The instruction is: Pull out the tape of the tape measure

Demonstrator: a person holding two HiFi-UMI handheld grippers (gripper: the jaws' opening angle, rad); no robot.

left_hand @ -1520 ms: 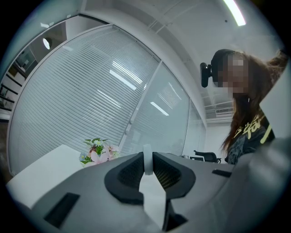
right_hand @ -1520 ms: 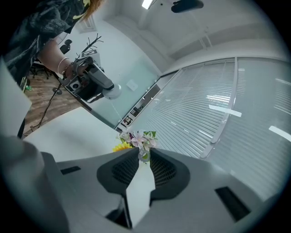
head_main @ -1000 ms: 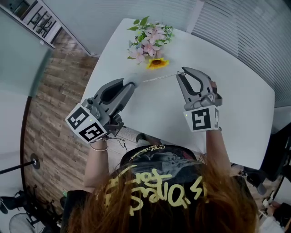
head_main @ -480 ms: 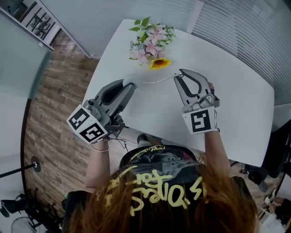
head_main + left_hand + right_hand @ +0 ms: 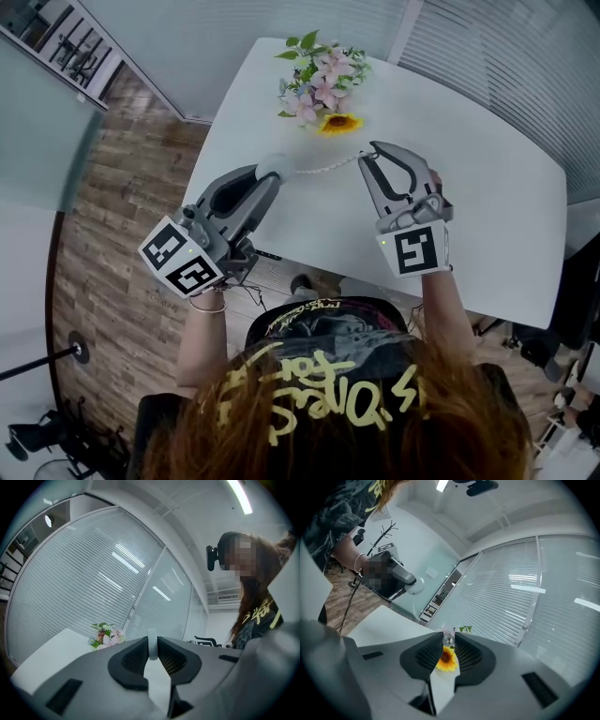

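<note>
In the head view my left gripper (image 5: 274,169) is shut on a small round white tape measure case (image 5: 273,165) above the white table's (image 5: 487,216) near left part. A thin pale tape (image 5: 323,167) runs from the case rightwards, sagging slightly, to my right gripper (image 5: 364,157), which is shut on the tape's end. In the left gripper view the case (image 5: 152,645) shows edge-on, pinched between the black pads (image 5: 133,660). The right gripper view shows the small end tab (image 5: 448,639) clamped between its pads (image 5: 466,656).
A bunch of pink flowers (image 5: 321,82) with a yellow sunflower (image 5: 339,122) lies on the table just beyond the tape. The table's left edge drops to a wooden floor (image 5: 103,234). Glass walls with blinds (image 5: 506,56) stand behind.
Both grippers have drifted a little toward the near side of the table, away from the flowers, the right one more. The tape still hangs between them; both grips are unchanged.
</note>
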